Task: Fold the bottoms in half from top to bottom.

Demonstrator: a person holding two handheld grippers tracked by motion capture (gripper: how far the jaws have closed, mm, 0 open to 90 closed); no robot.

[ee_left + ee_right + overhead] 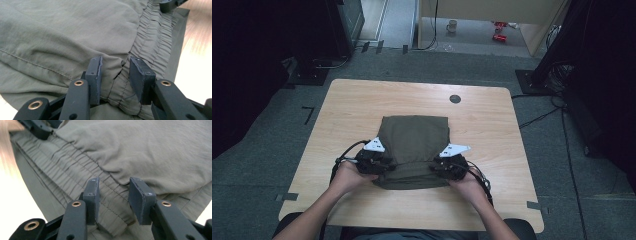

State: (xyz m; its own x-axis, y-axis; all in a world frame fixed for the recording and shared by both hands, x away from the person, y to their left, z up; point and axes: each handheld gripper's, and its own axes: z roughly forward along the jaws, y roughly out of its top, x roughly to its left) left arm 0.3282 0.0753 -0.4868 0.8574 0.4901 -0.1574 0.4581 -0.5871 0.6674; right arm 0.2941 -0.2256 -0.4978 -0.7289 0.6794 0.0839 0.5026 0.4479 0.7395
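Folded olive shorts [414, 150] flat on wooden table [492, 125]; left gripper [115, 75] and right gripper [113, 195], jaws parted, straddling elastic waistband [75, 170], seemingly for a symmetric lift.

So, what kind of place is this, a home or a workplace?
Probably a lab or recording studio, not a home: the wooden table stands on grey carpet with tape marks, cables run across the floor, and dark equipment stands surround it.

place: lab | signs: taped floor [287, 196], cables [539, 117], dark curtains [247, 60]
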